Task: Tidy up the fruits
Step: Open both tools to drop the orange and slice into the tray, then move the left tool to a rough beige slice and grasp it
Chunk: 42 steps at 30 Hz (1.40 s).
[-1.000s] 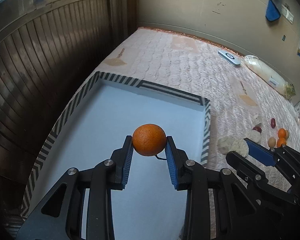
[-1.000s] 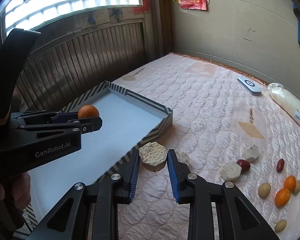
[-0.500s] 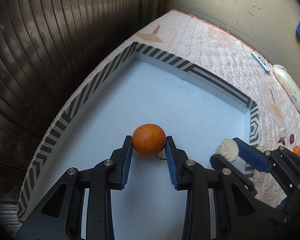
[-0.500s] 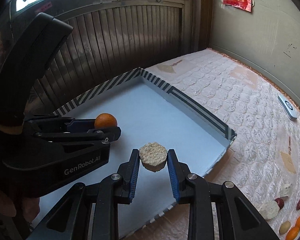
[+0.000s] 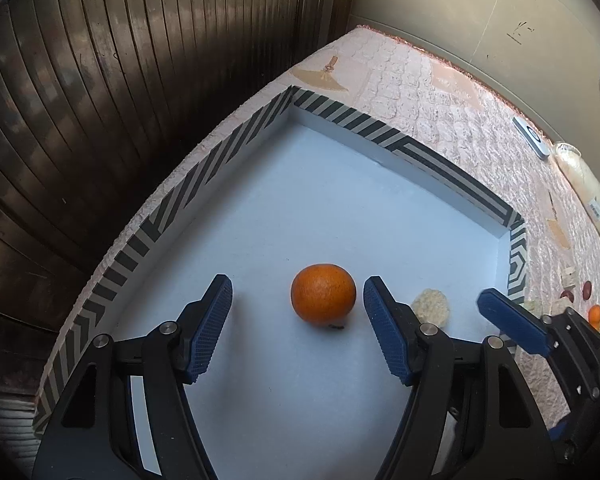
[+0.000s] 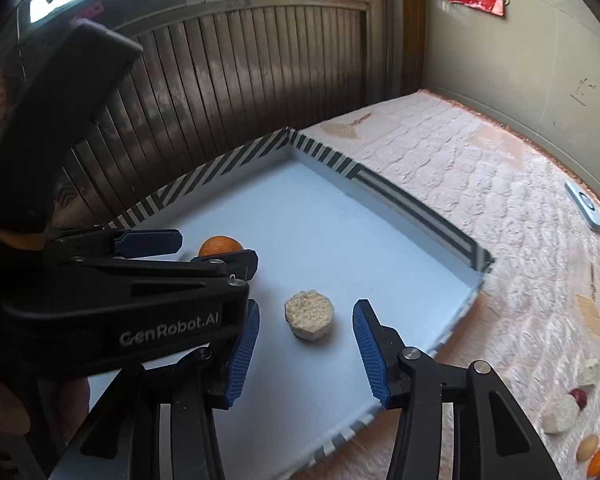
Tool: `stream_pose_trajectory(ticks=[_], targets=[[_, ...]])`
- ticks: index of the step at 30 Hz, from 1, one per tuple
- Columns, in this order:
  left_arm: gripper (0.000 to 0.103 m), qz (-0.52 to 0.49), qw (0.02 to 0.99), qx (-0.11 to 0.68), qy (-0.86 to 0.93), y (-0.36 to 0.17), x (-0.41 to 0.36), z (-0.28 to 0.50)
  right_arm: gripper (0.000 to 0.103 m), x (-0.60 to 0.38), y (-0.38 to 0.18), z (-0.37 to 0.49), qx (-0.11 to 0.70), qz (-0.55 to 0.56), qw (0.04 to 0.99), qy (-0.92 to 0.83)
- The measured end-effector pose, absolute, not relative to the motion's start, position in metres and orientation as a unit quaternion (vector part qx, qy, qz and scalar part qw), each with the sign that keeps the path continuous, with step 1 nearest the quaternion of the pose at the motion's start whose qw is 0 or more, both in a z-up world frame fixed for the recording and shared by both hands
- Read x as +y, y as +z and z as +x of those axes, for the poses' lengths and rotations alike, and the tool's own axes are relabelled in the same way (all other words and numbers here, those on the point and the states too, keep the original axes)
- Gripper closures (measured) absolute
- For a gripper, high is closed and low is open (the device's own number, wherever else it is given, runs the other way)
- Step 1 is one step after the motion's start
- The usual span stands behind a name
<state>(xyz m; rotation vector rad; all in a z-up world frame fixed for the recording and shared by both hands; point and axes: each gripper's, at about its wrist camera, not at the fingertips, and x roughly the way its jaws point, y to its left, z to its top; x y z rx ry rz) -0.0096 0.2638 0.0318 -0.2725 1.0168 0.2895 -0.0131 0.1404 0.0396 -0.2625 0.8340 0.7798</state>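
Note:
An orange (image 5: 323, 299) rests on the pale blue floor of a shallow box with a striped rim (image 5: 204, 168). My left gripper (image 5: 298, 286) straddles it, jaws opening, pads clear of the fruit on both sides. A round beige cake-like piece (image 6: 309, 314) lies flat on the box floor to the right of the orange. My right gripper (image 6: 306, 312) stands around it, jaws opening and not touching it. The right wrist view shows the orange (image 6: 220, 246) half hidden behind the left gripper's fingers (image 6: 148, 242).
Several loose fruits and pale pieces (image 6: 560, 416) lie on the quilted pink mattress (image 6: 480, 184) to the right of the box. A remote (image 6: 586, 204) and a plastic bag (image 5: 584, 176) lie by the far wall. A dark slatted wooden wall (image 5: 80, 100) runs along the box's left side.
Both grippers moved over the box and lowered. Each then opened: the orange and the beige piece left the pads and now lie on the box floor.

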Motion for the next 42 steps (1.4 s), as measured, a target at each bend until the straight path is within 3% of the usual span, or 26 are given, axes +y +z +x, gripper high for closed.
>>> stream_pose_trajectory(ticks=[17, 32, 42], targets=[[0.034, -0.065, 0.896, 0.435, 0.06, 0.073, 0.175, -0.031, 0.054, 0.032, 0.064, -0.048, 0.362, -0.059, 0.887, 0.279], [0.034, 0.002, 0.889, 0.457, -0.004, 0.052, 0.088, -0.024, 0.053, -0.085, 0.046, -0.061, 0.39, -0.02, 0.904, 0.175], [0.034, 0.0, 0.881, 0.473, 0.012, 0.028, 0.073, 0.003, 0.053, -0.117, 0.037, -0.06, 0.395, 0.004, 0.903, 0.167]])
